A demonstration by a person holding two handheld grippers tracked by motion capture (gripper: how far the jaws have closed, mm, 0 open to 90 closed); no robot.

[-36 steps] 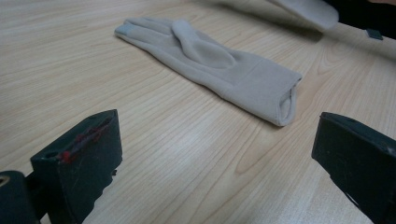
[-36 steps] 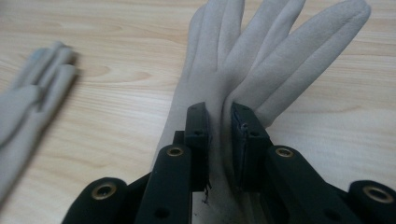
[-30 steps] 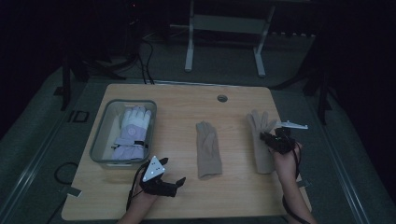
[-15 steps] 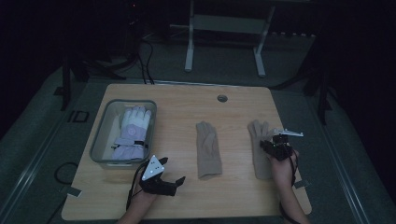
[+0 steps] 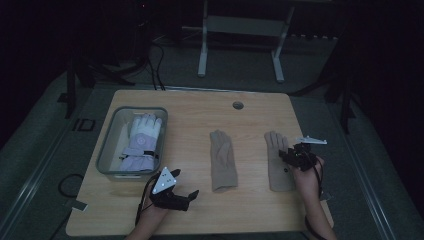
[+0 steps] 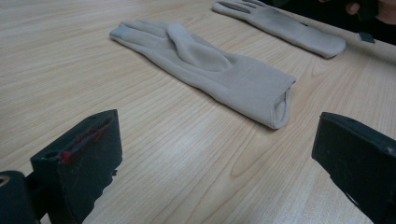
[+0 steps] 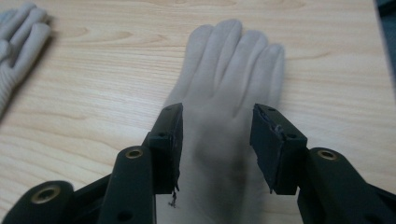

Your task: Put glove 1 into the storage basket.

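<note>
In the high view my right gripper (image 5: 291, 156) is at the right side of the frame, over the beige glove (image 5: 278, 162) that lies flat on the wooden table (image 5: 200, 220). Its jaws have just been opening and now stand apart above the glove's palm without pinching it. My left gripper (image 5: 186, 187) rests at the lower left of that frame with the jaws spread wide, pointing toward the second beige glove (image 5: 222, 160) in the middle.

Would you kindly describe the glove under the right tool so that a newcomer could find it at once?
Start at the wooden table and go to its right side. There a beige glove lies flat, fingers pointing away from the person, beneath the right tool. It is the rightmost of two beige gloves; the other beige glove lies mid-table, and a lilac-and-white glove sits in a clear bin.
</note>
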